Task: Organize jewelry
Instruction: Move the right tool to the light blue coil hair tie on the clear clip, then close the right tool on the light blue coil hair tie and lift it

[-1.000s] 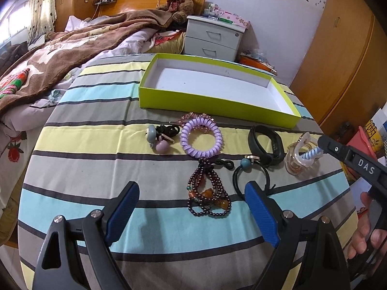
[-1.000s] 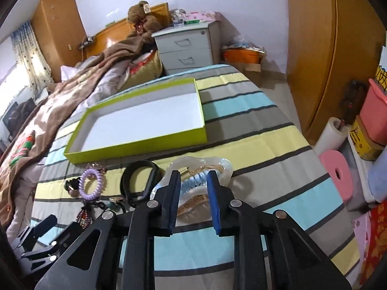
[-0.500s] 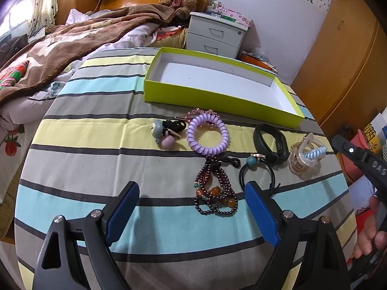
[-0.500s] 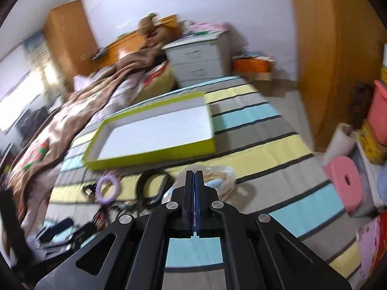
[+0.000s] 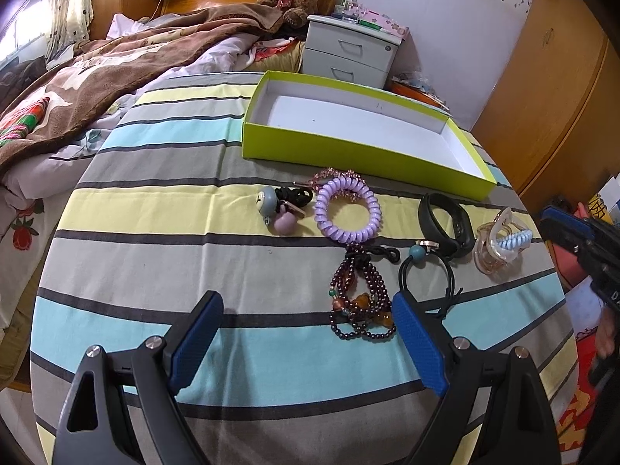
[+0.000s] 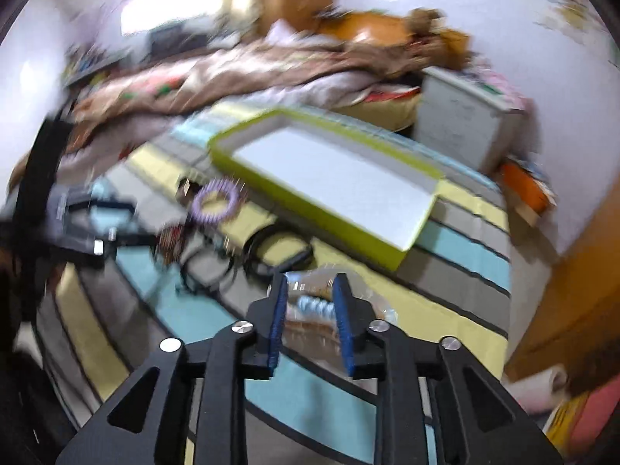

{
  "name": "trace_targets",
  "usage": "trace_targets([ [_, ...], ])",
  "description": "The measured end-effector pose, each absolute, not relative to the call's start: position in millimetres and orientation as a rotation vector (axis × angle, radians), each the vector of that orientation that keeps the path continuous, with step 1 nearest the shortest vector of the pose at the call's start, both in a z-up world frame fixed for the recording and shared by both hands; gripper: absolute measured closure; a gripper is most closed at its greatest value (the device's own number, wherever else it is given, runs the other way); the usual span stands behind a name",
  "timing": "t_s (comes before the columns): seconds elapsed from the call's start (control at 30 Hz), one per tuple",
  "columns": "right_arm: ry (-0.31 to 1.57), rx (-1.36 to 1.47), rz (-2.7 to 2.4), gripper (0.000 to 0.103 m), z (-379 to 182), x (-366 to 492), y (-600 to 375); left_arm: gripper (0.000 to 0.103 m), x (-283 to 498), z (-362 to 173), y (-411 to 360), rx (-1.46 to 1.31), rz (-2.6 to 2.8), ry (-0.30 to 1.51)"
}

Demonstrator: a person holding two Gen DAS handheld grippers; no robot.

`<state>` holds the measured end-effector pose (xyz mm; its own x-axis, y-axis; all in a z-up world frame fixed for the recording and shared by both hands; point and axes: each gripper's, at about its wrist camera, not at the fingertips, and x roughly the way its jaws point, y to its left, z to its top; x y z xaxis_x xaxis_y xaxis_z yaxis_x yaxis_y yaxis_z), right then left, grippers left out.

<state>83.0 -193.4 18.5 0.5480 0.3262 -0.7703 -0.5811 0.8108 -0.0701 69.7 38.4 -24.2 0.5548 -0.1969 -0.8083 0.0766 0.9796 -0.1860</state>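
The left gripper [image 5: 306, 333] points steeply down at the striped tablecloth [image 5: 155, 240], its blue-padded jaws wide apart with nothing between them. Just inside its right jaw lies a dark beaded bracelet [image 5: 358, 298], and just beyond that jaw's tip a black hair tie with a teal bead [image 5: 426, 267]. Farther out sit a purple coil hair tie [image 5: 347, 213], a small cluster of bobbles [image 5: 283, 209] to its left, and a black wristband [image 5: 445, 224] to its right.

The right gripper [image 6: 310, 310] also tilts downward; its view is smeared by motion. Its jaws have just been opening and now stand partly apart, with a clear hair claw [image 5: 500, 244] holding a pale blue coil [image 6: 314, 306] showing in the gap beyond them; whether the pads touch it cannot be told. In the left wrist view this gripper sits off to the right of the claw, apart from it.

Beyond all the jewelry lies the lime-green box [image 5: 348, 151], white inside, with nothing between it and the pieces. Farther back are a bed [image 5: 97, 77] and a nightstand [image 5: 348, 54].
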Motion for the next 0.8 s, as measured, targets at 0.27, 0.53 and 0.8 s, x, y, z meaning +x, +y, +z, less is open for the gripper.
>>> trace_targets([
  [0.27,0.905,-0.442,0.702,0.069,3,101,-195,0.013,77,-22,30,-0.121,-0.160,0.983],
  [0.53,0.937,-0.516,0.774,0.069,1,103,-197,0.013,88,-18,18,-0.080,-0.159,0.995],
  [0.8,1.012,-0.667,0.834,0.069,-2,105,-180,0.013,98,-22,14,-0.061,-0.150,1.025],
])
